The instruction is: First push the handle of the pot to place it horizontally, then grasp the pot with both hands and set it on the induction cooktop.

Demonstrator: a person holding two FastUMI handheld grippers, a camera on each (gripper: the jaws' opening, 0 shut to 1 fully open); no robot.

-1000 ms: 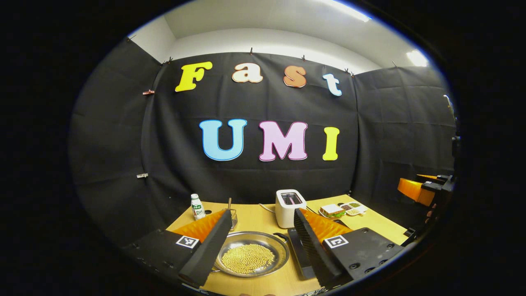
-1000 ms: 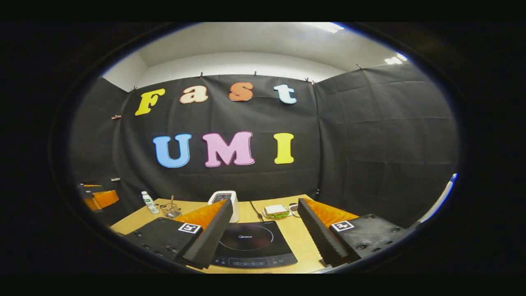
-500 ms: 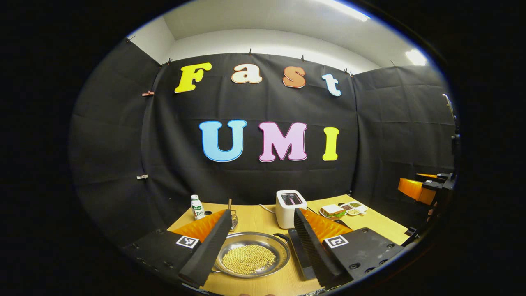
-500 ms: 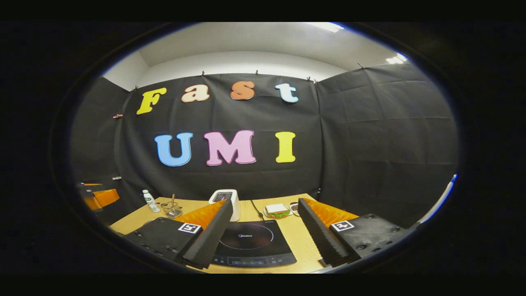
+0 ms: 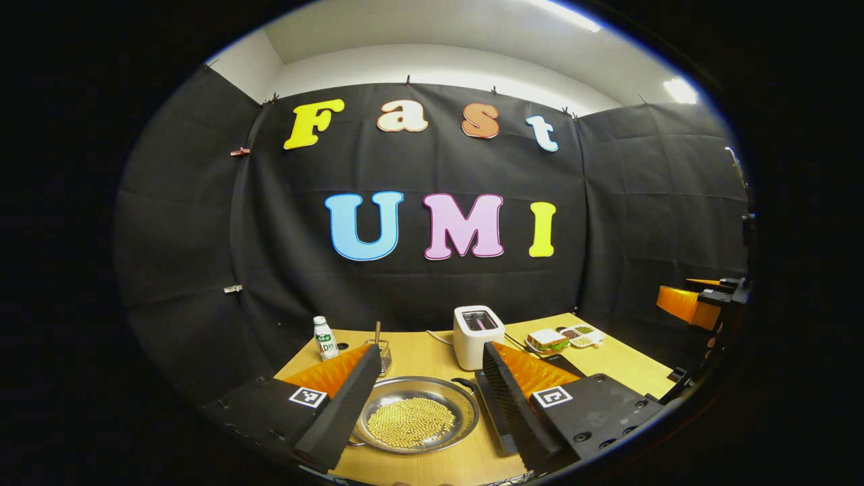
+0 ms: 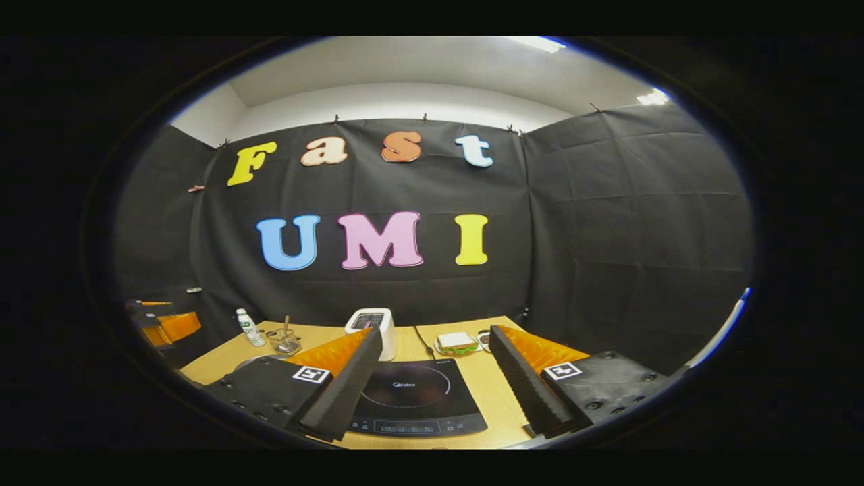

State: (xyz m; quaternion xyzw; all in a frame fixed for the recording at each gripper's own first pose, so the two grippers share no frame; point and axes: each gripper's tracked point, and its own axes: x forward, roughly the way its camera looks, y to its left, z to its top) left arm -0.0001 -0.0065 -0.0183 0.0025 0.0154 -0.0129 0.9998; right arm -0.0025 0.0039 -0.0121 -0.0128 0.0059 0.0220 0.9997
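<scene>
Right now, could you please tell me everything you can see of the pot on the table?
The pot is a wide, shallow, round pan that looks like bare shiny metal. It sits flat on the wooden table, left of the black cooktop, not on it. A layer of small yellow beans covers its bottom. A dark looped handle shows at its far right rim. The left gripper hovers open in front of it; nothing touches the pot.

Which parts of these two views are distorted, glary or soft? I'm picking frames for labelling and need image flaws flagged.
Left gripper view: fisheye bends the table edges; ceiling lights blow out at top right; the pot of yellow beads stays sharp, with mild sheen on its rim. Right gripper view: same curvature, softer overall; the induction cooktop shows a faint reflection.
</scene>
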